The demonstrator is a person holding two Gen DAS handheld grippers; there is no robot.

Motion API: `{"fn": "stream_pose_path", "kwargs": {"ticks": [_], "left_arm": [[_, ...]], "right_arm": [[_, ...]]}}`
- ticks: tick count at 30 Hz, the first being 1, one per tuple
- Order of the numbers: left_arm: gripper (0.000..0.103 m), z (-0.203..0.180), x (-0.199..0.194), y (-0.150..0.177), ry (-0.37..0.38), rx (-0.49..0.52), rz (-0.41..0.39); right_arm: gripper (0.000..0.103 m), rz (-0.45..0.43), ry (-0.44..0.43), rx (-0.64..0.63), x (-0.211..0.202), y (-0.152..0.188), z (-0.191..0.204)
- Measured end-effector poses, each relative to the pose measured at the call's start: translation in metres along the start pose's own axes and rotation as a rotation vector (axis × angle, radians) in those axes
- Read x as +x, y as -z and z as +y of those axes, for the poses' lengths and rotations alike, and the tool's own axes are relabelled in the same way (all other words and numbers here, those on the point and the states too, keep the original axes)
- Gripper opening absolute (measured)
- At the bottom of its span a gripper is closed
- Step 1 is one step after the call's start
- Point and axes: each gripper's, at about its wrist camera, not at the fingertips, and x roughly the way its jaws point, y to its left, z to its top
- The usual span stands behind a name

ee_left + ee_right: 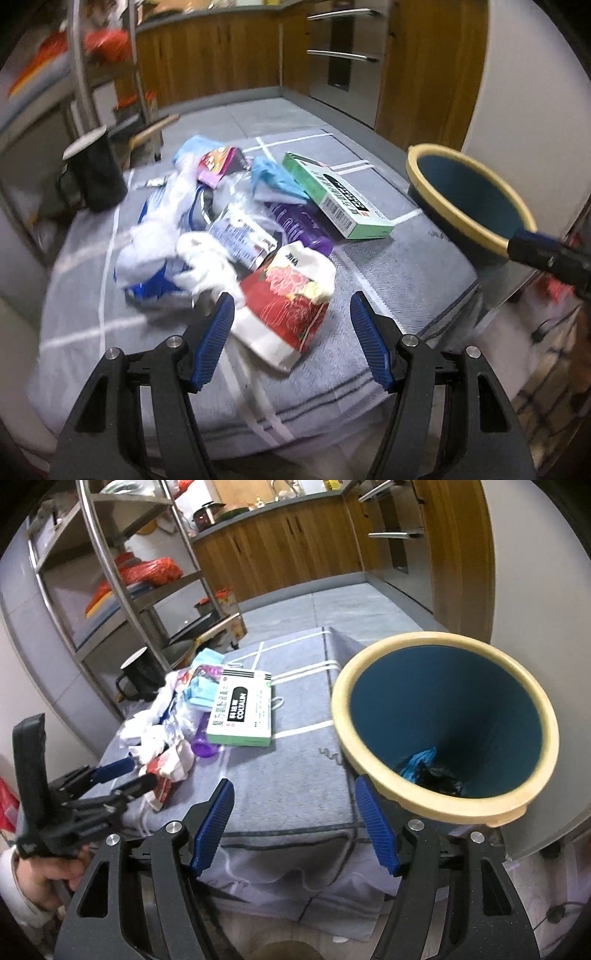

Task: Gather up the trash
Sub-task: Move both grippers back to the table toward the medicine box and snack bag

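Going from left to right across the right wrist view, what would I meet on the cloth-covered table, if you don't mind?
Black mug → pile of wrappers and tissues → green and white box → bin, holding blue and black scraps.

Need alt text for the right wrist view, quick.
Open right gripper hangs over a grey cloth beside a cream-rimmed blue bin holding some trash. Left, the left gripper reaches a wrapper pile by a green box.

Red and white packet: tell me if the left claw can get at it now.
Probably yes. The left claw stands open right at the red and white packet, which lies on top at the pile's near edge, nothing covering it.
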Motion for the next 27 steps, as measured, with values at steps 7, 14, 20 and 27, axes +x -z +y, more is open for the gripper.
{"fn": "stream_pose_path", "kwargs": {"ticks": [7, 14, 20, 27], "left_arm": [[0.064, -0.01, 0.02, 0.0, -0.107, 0.085, 0.033], [0.064, -0.001, 0.023, 0.0, -0.106, 0.059, 0.036], [0.06, 0.004, 0.02, -0.001, -0.074, 0.027, 0.024], [0.052, 0.006, 0.014, -0.001, -0.051, 0.009, 0.006]], "right_arm": [[0.071, 0.023, -0.039, 0.022, 0.023, -0.023, 0.011], [0.079, 0.109, -0.106, 0.014, 0.074, -0.051, 0.03], [0.081, 0.171, -0.155, 0.079, 0.117, -0.074, 0.032], [0.084, 0.234, -0.156, 0.073, 0.15, -0.077, 0.038]]}}
